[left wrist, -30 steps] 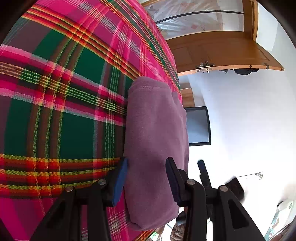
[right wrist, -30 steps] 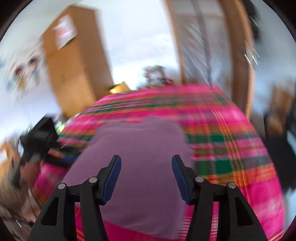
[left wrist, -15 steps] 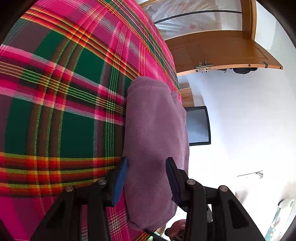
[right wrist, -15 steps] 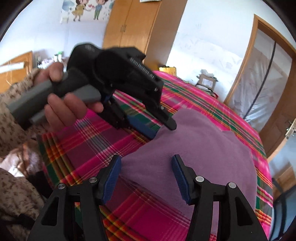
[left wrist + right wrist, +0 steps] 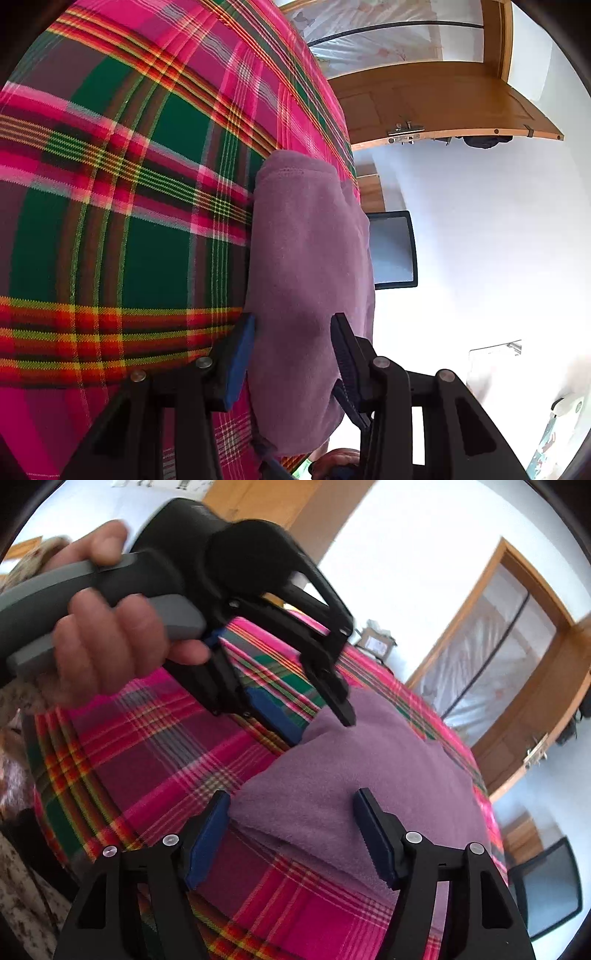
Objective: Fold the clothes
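Purple garment (image 5: 362,775): folded, flat on plaid bedspread (image 5: 155,760) near bed edge. Left gripper (image 5: 317,727): jaws spread, straddling corner, likely pinning fold. Right gripper (image 5: 291,834): jaws apart, empty, poised at near edge

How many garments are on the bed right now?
1. A single purple garment lies folded on the plaid bedspread, its near corner between the open left gripper fingers, with the open right gripper over its near edge. Others may lie outside the views.

A plain mauve garment (image 5: 310,280) is shown on a bedspread (image 5: 122,206) checked in pink, green, red and yellow.
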